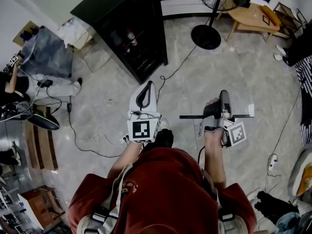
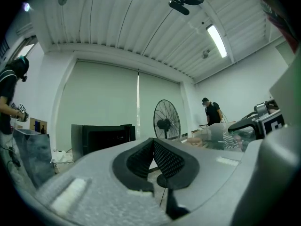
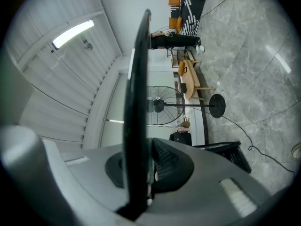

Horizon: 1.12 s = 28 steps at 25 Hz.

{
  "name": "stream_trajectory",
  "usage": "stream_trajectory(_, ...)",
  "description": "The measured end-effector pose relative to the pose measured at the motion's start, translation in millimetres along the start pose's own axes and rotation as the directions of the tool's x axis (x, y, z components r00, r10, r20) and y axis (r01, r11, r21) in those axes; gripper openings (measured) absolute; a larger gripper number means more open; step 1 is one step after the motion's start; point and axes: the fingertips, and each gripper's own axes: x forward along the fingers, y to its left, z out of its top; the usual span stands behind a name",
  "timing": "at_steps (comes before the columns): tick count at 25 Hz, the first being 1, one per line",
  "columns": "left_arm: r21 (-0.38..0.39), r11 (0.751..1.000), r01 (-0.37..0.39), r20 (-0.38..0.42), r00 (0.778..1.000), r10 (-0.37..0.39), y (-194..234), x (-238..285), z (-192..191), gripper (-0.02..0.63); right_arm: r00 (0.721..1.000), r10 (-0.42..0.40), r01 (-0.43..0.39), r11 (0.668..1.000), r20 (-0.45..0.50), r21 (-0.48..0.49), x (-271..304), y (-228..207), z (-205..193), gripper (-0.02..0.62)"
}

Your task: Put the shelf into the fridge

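The shelf (image 1: 192,116) is a flat pane with a dark rim. It is seen edge-on in the head view, held upright in front of me. My right gripper (image 1: 224,97) is shut on it near its middle. In the right gripper view the shelf's dark edge (image 3: 138,102) runs up between the pads of the right gripper (image 3: 146,171). My left gripper (image 1: 146,87) is beside it to the left, apart from the shelf. Its pads meet with nothing between them, as the left gripper view shows (image 2: 153,155). The black fridge (image 1: 131,38) stands ahead on the floor with bottles showing inside; it also shows as a dark box (image 2: 101,136).
A standing fan has its round base (image 1: 205,36) right of the fridge. A wooden table (image 1: 251,16) stands at the back right. Cables (image 1: 97,135) trail over the marble floor to my left. A person sits at the left edge (image 1: 29,89) by a wooden pallet (image 1: 39,140).
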Motion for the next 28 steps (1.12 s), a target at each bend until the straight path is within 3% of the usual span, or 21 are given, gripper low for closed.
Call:
stream_trajectory(16,-0.017,0.997,-0.072,-0.048,0.996,0.071,104,89,-33,0.005,0.993,-0.026,0.027,1.0,-0.119,0.002,146,-18,-88,0.006)
stream_trajectory(22,-0.009,0.983,-0.184,-0.05,0.982,0.183,144,88,-36,0.005,0.977,-0.033,0.036,0.999,-0.211,0.009,180,-24,-118,0.006)
stream_trajectory(28,0.004,0.948,-0.318,-0.061,0.946,0.318,180,95,-40,0.005,0.947,-0.039,0.054,0.998,-0.32,0.037,227,-35,-151,0.006)
